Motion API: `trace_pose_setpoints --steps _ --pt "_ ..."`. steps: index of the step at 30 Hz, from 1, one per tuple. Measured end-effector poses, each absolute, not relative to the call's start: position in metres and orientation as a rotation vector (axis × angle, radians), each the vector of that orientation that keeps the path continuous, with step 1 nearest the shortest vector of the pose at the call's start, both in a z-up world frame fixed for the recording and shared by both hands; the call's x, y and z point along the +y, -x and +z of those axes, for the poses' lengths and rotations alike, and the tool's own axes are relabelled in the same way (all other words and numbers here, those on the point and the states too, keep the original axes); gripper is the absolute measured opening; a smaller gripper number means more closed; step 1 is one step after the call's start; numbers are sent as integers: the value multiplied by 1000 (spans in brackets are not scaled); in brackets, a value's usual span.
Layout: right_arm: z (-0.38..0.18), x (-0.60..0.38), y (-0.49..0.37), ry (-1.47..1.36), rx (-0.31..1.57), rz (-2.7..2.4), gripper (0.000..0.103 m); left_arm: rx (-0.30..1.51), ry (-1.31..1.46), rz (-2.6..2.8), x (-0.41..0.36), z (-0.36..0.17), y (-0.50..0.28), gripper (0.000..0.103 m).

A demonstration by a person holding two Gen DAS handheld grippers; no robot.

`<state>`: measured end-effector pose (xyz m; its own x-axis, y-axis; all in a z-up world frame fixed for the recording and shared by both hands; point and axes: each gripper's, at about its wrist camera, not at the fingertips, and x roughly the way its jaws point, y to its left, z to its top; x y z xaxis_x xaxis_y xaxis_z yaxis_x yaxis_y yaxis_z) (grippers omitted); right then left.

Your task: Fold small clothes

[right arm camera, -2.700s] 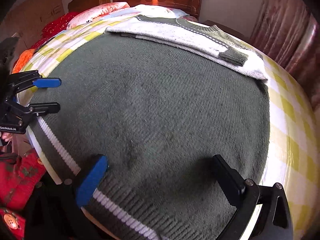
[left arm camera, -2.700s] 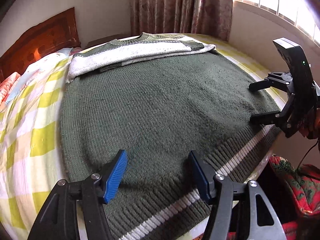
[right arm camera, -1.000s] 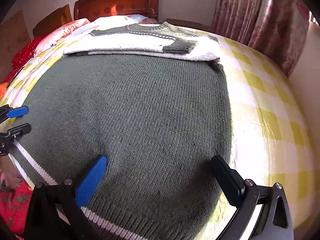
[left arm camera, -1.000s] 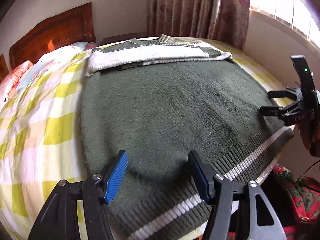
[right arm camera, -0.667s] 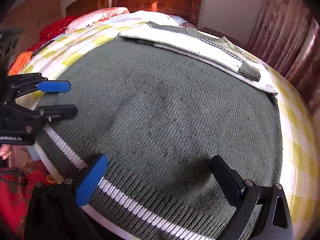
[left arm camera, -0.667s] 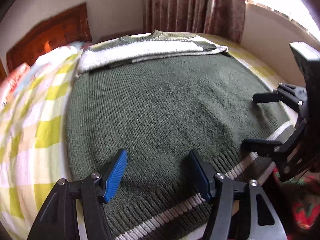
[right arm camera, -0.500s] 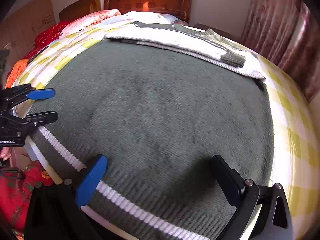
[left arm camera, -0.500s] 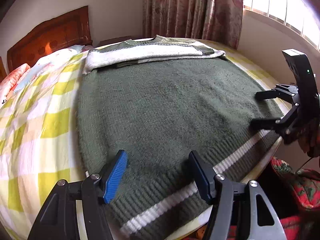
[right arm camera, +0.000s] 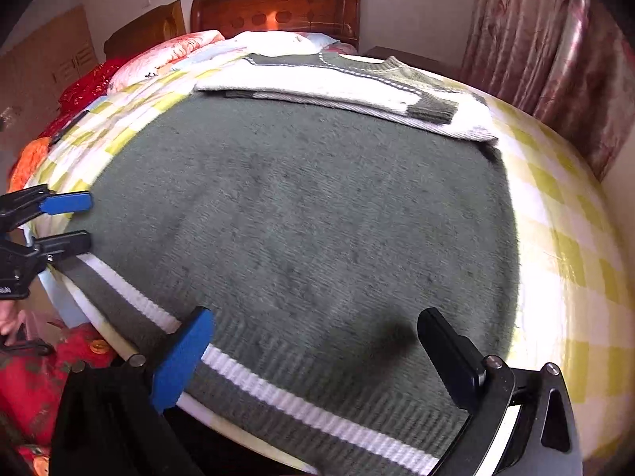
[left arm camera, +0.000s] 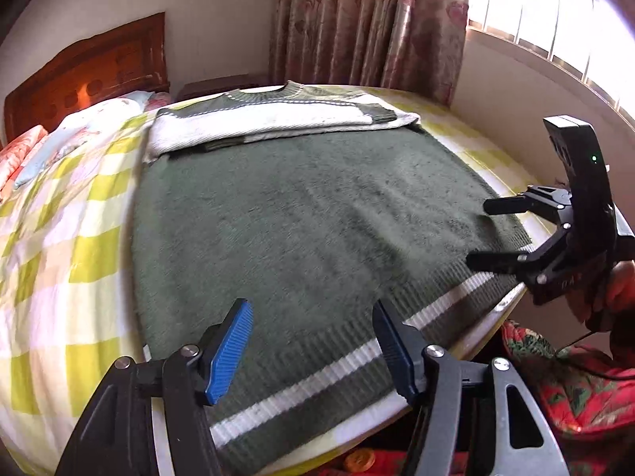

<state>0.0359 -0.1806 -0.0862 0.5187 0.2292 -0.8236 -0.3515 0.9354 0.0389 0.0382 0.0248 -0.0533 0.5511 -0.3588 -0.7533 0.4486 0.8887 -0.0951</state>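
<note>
Sweater [left arm camera: 301, 230] flat on bed, left claw [left arm camera: 309, 341] and right claw [right arm camera: 317, 353] tilted down over hem, both agape, empty.

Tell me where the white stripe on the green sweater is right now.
The white stripe runs along the sweater's ribbed hem at the near bed edge, crossing between both grippers' fingers in each wrist view.

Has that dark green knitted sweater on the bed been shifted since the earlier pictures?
No. The dark green knitted sweater lies flat as before, its folded sleeves toward the wooden headboard; only the cameras' angle differs.
</note>
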Motion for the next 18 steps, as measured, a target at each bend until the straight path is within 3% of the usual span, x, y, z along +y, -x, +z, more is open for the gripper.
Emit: trace_pose_setpoints --steps 4,18 --pt "-96 -157 -32 239 962 372 103 869 -207 -482 3 -69 -41 65" --pt "-99 -220 0 177 948 318 103 909 -168 -410 49 -69 -18 67"
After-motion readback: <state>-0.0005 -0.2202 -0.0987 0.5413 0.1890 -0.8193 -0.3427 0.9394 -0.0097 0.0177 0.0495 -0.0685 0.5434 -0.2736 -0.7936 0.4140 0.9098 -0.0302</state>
